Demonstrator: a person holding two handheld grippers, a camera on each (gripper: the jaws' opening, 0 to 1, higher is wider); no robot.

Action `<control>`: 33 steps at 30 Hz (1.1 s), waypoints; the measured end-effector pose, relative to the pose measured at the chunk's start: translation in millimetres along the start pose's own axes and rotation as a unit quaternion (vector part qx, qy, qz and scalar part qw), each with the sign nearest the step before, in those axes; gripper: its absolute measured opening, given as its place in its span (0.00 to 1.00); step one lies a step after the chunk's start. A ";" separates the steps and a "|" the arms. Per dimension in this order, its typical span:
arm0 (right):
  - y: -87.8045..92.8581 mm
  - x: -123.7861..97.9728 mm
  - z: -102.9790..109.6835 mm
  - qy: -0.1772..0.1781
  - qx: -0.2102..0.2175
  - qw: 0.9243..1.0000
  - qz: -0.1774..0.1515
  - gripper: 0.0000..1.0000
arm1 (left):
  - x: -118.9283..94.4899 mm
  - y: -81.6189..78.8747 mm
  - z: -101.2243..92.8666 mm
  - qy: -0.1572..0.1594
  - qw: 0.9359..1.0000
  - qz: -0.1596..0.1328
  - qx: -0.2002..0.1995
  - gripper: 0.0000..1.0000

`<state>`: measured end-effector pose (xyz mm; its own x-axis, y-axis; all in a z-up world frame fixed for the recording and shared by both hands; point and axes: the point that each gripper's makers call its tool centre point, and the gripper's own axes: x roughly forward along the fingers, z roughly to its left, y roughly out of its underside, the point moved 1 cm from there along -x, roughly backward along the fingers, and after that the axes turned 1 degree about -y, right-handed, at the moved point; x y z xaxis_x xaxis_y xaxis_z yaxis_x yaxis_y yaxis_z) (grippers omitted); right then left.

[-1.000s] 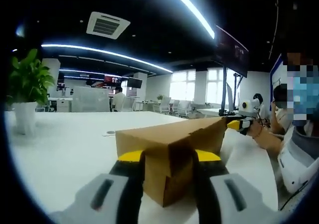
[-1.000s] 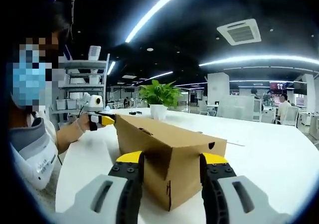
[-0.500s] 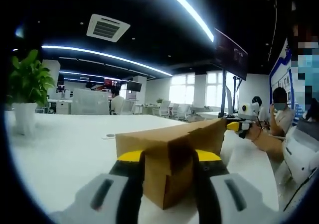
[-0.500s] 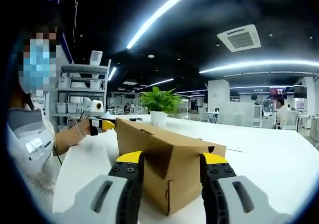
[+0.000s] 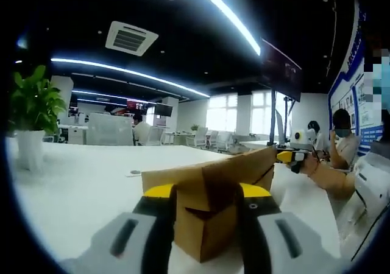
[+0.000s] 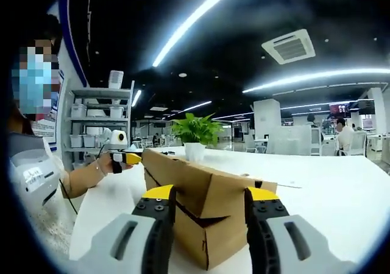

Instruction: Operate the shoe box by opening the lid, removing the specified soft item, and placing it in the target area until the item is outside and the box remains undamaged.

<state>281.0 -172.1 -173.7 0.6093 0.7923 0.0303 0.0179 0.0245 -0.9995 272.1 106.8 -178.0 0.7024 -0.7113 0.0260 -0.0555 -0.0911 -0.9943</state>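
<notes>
A brown cardboard shoe box [image 5: 210, 216] lies lengthwise on the white table [image 5: 79, 182]. My left gripper [image 5: 207, 192] is shut on the near end of its lid, yellow-tipped jaws pressing either side. At the far end the right gripper [image 5: 291, 157] clamps the lid too. In the right gripper view the same box [image 6: 210, 225] runs away from me, with my right gripper [image 6: 210, 195] shut on its near lid end and the left gripper [image 6: 125, 159] at the far end. A dark gap shows under the lid at both ends. The box's contents are hidden.
A potted plant [image 5: 30, 112] stands on the table beyond the box, seen also as the plant [image 6: 195, 131]. The person [image 5: 359, 182] holding the grippers stands at the table's edge. Shelving [image 6: 100, 122] rises behind. A small dark item [image 5: 135, 172] lies on the table.
The lid has lifted slightly at both ends, and a dark gap now shows between it and the box body. Both grippers keep their hold.
</notes>
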 end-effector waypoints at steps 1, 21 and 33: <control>-1.8 0.4 -0.5 0.000 0.001 1.000 0.000 0.46 | 1.0 -2.7 0.0 -0.001 1.000 0.000 0.001 0.40; -26.9 8.4 -9.3 -0.010 0.016 1.000 0.000 0.48 | 11.7 -35.8 1.2 -0.005 0.999 -0.003 0.039 0.40; -25.3 32.3 -9.7 -0.008 -0.096 0.995 0.035 0.33 | 38.6 -46.5 4.2 -0.026 0.994 0.003 0.110 0.33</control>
<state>307.9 -153.1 -147.4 0.6012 0.7981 -0.0409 0.1284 -0.1470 -0.9808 304.8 86.5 -131.1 0.7386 -0.6739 0.0198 0.0927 0.0725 -0.9931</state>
